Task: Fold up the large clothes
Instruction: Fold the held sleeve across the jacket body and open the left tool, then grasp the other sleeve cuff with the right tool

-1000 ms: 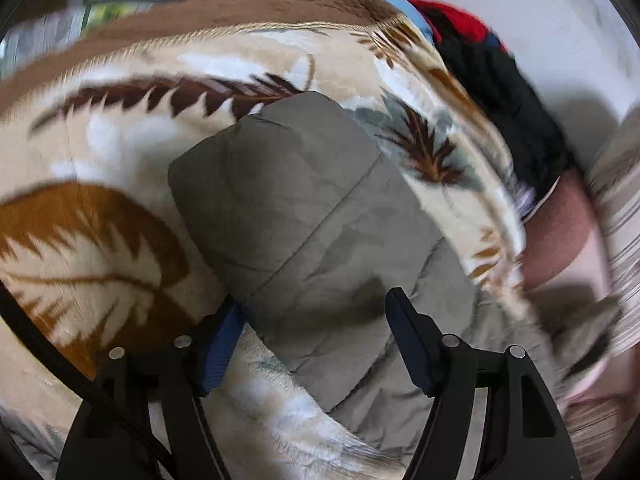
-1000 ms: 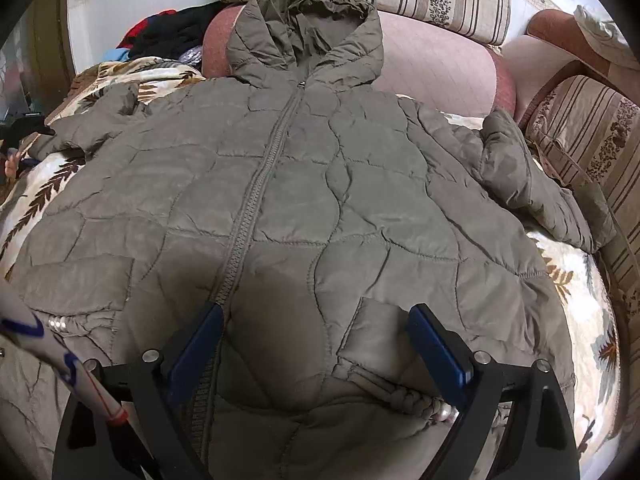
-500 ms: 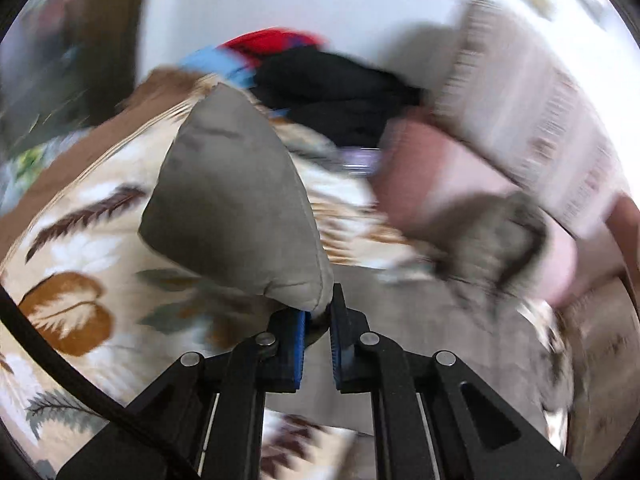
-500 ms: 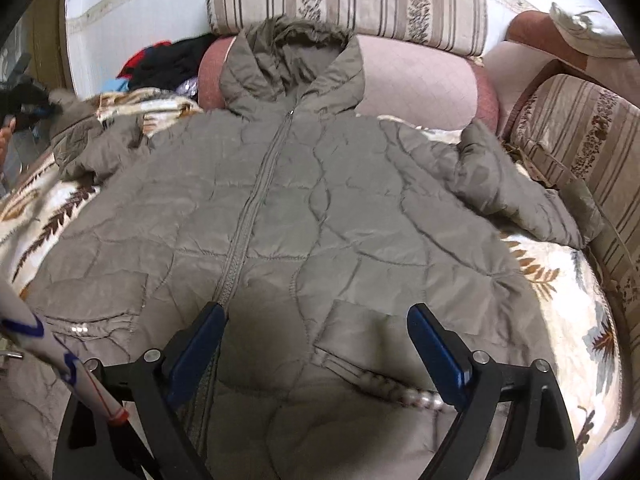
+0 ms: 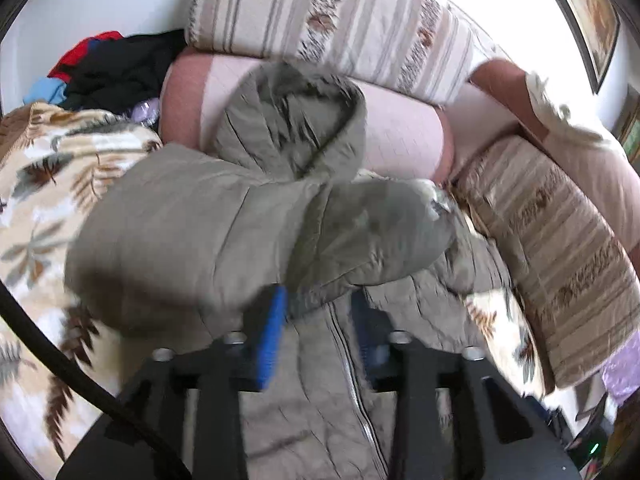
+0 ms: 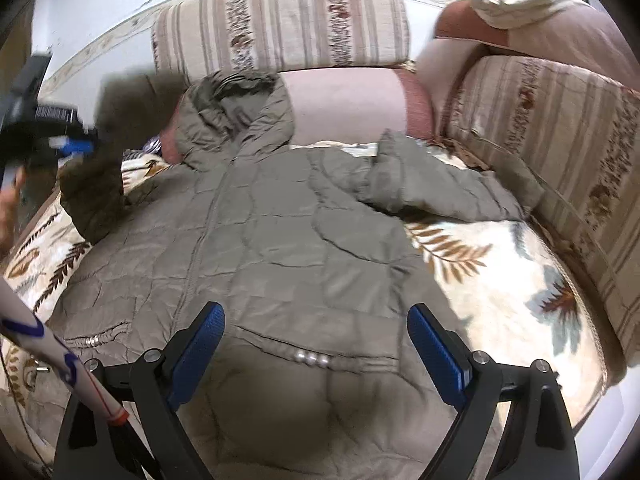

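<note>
An olive quilted hooded jacket [image 6: 288,240] lies front up on a leaf-patterned blanket [image 6: 500,280], its hood [image 6: 236,116] against a pink bolster. One sleeve [image 6: 432,188] rests folded on the blanket at the right. The other sleeve [image 5: 224,240] hangs lifted over the jacket's chest, blurred by motion. My left gripper [image 5: 320,320] is just below its cuff; the jaws are opening, the cuff edge sits at the tips and the zipper [image 5: 352,380] shows through the gap. My right gripper [image 6: 316,340] stands open above the hem, nothing between its fingers.
Striped cushions [image 6: 280,28] line the sofa's back and right side [image 6: 560,152]. A pile of black, red and blue clothes [image 5: 120,68] sits at the back left. A white rod with blue marks [image 6: 52,360] crosses the lower left. A person's hand [image 6: 8,200] shows at the left edge.
My left gripper shut on the sleeve cuff, lifted it and swung it right over the jacket's body; its jaws have now parted. The right gripper drew back a little, still open.
</note>
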Available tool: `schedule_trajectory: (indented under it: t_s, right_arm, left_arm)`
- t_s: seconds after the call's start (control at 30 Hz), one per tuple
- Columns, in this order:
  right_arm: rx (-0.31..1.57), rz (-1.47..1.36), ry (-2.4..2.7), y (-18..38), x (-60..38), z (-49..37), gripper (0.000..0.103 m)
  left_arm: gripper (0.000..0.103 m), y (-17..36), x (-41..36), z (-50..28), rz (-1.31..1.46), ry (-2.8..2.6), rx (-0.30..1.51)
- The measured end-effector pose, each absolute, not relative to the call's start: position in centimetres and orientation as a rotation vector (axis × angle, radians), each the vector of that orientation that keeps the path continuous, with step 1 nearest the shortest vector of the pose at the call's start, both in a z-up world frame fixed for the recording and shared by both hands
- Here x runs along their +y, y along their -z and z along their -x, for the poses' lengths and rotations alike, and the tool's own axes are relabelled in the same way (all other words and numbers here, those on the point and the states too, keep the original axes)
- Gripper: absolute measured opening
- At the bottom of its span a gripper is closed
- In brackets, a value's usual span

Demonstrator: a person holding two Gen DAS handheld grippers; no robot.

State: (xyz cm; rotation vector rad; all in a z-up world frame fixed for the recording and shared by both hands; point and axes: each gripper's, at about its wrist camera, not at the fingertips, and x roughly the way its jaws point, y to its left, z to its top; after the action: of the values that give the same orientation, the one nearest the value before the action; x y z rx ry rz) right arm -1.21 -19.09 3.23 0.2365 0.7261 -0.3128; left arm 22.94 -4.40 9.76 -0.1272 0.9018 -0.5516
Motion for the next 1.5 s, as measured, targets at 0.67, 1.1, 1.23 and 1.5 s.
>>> schedule_trajectory:
  t_s: [0.67,1.1,1.23,1.5]
  right_arm:
    - [0.953,-0.416,0.262,1.3,-21.8,-16.1,0.095]
    - [1.055,-0.521,0.361,4.8,-26.2,-23.8,0.016]
    - [1.077,-0.491,0.396,5.6,-26.9,-24.2,0.017]
    - [0.965,-0.525,0.364,1.6,-29.4,-18.7,0.067]
  left_arm:
    - [0.064,1.5,7.3,-9.5,0.097,0.205,0.839]
    - [0.068,4.0,6.1,-10.4,0.054,0.242,0.869]
    - [0.07,4.4,5.8,-10.3,0.032,0.232,0.867]
    - [0.08,4.8,5.9,-9.9,0.02,0.208,0.858]
